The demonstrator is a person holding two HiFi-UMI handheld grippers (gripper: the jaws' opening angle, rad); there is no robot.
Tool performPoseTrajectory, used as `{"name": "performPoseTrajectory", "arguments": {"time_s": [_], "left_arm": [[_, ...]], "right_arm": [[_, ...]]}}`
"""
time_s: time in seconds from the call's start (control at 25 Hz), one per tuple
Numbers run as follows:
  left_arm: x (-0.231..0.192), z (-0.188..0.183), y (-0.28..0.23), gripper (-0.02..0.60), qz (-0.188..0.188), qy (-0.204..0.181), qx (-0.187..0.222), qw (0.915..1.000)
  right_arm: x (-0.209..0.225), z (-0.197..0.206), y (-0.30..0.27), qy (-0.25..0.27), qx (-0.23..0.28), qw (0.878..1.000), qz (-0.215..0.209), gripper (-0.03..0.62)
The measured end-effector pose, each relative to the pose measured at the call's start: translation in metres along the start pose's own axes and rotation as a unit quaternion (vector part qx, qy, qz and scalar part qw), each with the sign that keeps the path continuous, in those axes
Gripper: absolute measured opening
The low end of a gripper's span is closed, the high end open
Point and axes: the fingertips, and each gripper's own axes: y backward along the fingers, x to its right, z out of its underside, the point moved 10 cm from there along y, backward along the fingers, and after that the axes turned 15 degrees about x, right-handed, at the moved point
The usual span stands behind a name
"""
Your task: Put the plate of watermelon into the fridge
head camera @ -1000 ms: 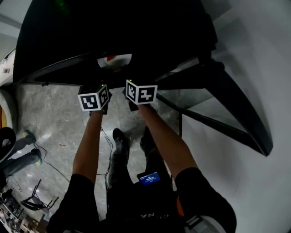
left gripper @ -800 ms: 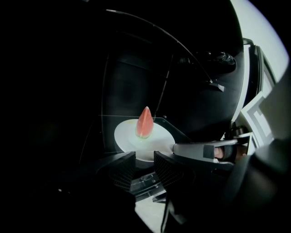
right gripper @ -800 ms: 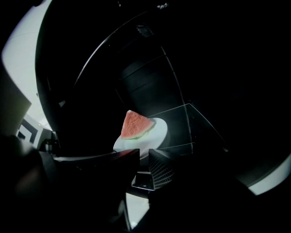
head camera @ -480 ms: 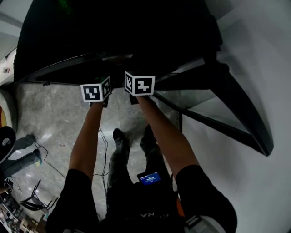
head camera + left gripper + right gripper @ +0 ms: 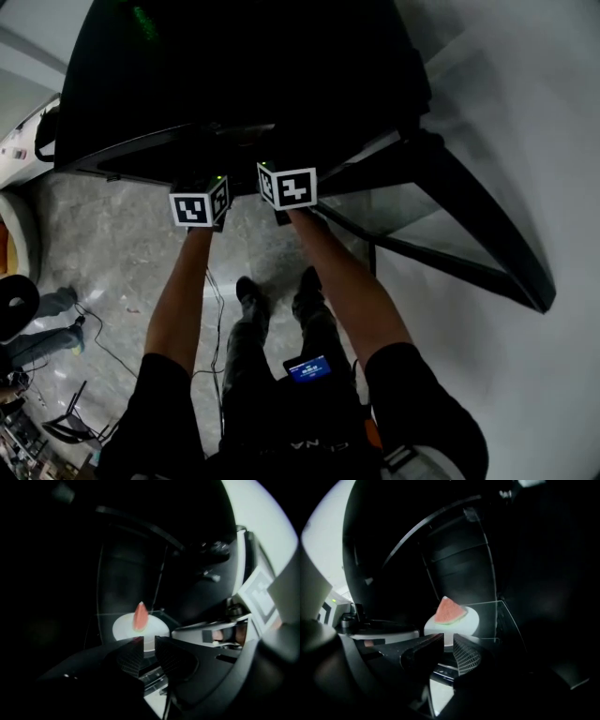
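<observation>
A white plate point(image 5: 123, 630) point(image 5: 471, 620) carrying a red watermelon wedge point(image 5: 139, 616) point(image 5: 450, 611) rests on a glass shelf point(image 5: 502, 620) inside the dark fridge point(image 5: 244, 75). The plate lies beyond both grippers' tips and apart from them. My left gripper point(image 5: 146, 642) has just been closing its jaws, a narrow gap remains, and nothing is between them. My right gripper point(image 5: 447, 642) stands beside it with a similar narrow gap, also empty. In the head view only the marker cubes point(image 5: 199, 206) point(image 5: 287, 187) show, at the fridge's opening, and the plate is hidden in the dark.
The open fridge door point(image 5: 469, 225) stands to the right. Grey marble floor point(image 5: 112, 253) lies below, with the person's shoes point(image 5: 249, 292) and a thin cable point(image 5: 103, 337) on it. Another person's legs point(image 5: 37, 323) are at the far left.
A second ago the plate showed in the head view at the fridge's opening, just beyond the cubes. It is out of sight now. The two cubes have hardly shifted.
</observation>
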Motion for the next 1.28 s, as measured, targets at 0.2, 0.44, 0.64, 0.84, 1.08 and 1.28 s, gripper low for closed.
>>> {"name": "performPoseTrajectory", "arguments": {"time_s": [0.2, 0.44, 0.64, 0.84, 1.08, 1.28], "left_arm": [[0.026, -0.023, 0.024, 0.061, 0.049, -0.046, 0.021, 0.9975], [0.052, -0.054, 0.074, 0.035, 0.088, -0.065, 0.011, 0.9939], [0.071, -0.068, 0.119, 0.031, 0.086, -0.004, 0.018, 0.9961], [0.082, -0.074, 0.153, 0.031, 0.074, 0.006, 0.034, 0.9967], [0.094, -0.072, 0.168, 0.031, 0.073, 0.022, 0.049, 0.9959], [0.114, -0.065, 0.176, 0.031, 0.071, 0.035, 0.041, 0.996]], "right_arm": [[-0.009, -0.014, 0.025, -0.006, 0.011, 0.999, -0.042, 0.069], [-0.033, -0.041, 0.08, -0.011, 0.006, 0.996, -0.09, 0.066], [-0.05, -0.054, 0.136, -0.02, -0.003, 0.995, -0.095, 0.064], [-0.053, -0.064, 0.176, -0.009, 0.008, 0.997, -0.082, 0.064], [-0.046, -0.079, 0.194, -0.013, 0.031, 0.996, -0.078, 0.049], [-0.041, -0.068, 0.207, -0.025, 0.025, 0.996, -0.088, 0.048]]}}
